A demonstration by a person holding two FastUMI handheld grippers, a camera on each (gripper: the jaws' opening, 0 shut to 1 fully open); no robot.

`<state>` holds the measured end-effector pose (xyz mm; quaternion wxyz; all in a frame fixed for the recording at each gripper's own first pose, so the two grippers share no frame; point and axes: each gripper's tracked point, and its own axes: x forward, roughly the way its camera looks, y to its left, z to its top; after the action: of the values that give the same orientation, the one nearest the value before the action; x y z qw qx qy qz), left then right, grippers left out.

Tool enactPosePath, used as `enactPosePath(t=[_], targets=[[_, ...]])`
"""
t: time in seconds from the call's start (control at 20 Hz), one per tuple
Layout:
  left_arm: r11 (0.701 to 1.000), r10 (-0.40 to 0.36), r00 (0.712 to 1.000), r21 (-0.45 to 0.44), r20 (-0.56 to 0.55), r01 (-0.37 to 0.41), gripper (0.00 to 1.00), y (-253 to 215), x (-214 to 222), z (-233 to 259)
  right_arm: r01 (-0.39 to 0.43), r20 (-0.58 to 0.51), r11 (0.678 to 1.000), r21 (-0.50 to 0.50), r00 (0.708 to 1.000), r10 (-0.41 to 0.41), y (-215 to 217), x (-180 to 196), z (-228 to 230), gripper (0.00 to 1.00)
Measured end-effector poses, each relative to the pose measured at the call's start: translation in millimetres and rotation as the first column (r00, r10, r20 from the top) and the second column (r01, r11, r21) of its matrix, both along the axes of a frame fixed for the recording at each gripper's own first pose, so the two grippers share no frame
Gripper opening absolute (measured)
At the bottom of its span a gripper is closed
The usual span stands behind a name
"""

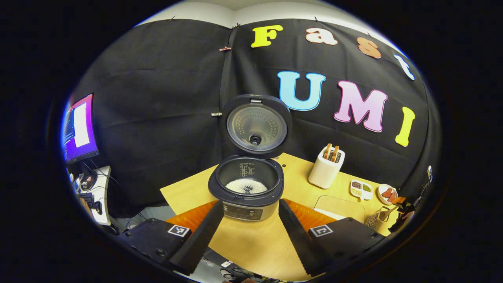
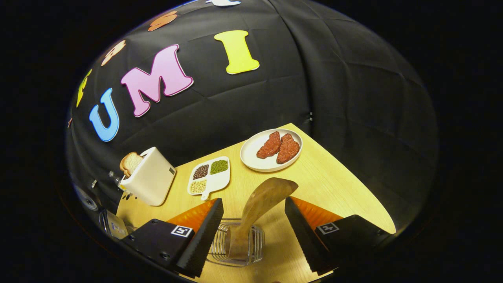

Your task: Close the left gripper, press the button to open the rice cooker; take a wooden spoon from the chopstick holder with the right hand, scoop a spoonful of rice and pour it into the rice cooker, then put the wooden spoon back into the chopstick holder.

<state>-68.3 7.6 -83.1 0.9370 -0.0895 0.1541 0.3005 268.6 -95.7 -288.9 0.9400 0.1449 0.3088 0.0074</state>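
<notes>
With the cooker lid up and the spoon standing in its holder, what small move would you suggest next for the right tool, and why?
Probably pull the right tool back from the wooden spoon. The spoon stands in the wire holder between open fingers, none touching it, and the rice cooker already holds rice, so the task looks done.

Each gripper has black blocky bodies with square white-and-black markers, screws, and sawtooth-edged fingers.

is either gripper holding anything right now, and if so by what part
Nothing is held. Both grippers are open; the wooden spoon stands in the chopstick holder between the right gripper's spread fingers, untouched.
</notes>
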Motion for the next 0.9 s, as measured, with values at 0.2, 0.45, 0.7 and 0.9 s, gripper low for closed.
enactPosePath(t=[0.2,0.45,0.7,0.9], targets=[[1.0,-0.004,1.0,-0.018,-0.006,0.004,0.95,-8,-5,-8,0.026,-0.01,1.0,-0.015,1.0,-0.026,-2,7,-8,0.69],[0.999,-0.024,1.0,-0.024,-0.018,0.024,0.95,-11,-6,-13,0.051,-0.039,0.997,0.058,0.998,-0.048,8,4,-2,0.26],[0.997,-0.071,0.997,-0.029,-0.012,0.07,0.95,-12,-1,-15,0.015,-0.014,0.999,0.043,1.0,-0.014,21,-3,13,0.16],[0.992,-0.121,0.993,-0.03,0.001,0.121,0.95,-4,7,-15,0.012,0.056,0.999,0.036,0.998,-0.014,25,-10,53,0.13]])
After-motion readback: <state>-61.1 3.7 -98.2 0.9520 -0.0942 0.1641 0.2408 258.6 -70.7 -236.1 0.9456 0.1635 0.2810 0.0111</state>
